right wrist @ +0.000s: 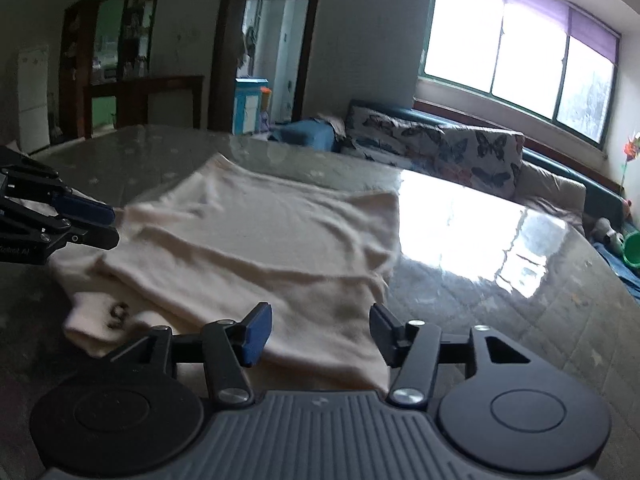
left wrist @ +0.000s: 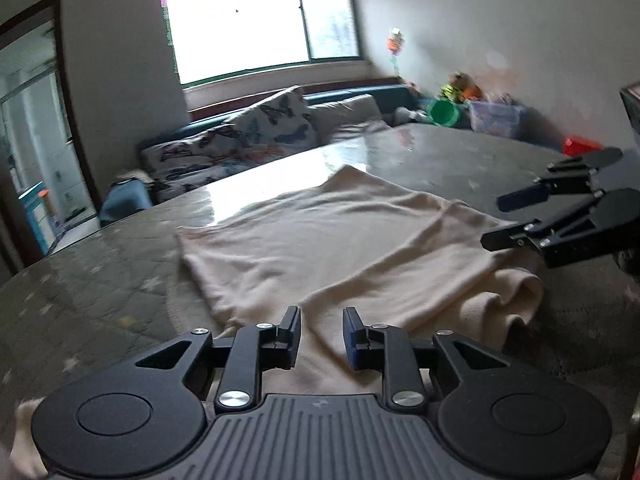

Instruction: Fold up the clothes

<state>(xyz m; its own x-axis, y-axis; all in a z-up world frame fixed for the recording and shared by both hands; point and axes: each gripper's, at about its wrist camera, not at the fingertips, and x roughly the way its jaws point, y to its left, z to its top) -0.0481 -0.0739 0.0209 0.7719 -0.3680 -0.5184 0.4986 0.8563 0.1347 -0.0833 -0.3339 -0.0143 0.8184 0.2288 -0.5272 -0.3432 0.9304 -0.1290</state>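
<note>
A cream garment lies folded in layers on the glossy grey table. My left gripper hovers over its near edge, jaws a little apart and nothing pinched between them. At the cloth's right side is my right gripper, its fingers apart. In the right wrist view the right gripper stands open above the garment, with cloth showing below the gap. The left gripper sits at the cloth's left edge, slightly open. A small dark print marks the lower fold.
Beyond the table's far edge stands a sofa with butterfly cushions under a bright window. A green bucket and toys fill the right corner. A doorway and a dark cabinet lie behind.
</note>
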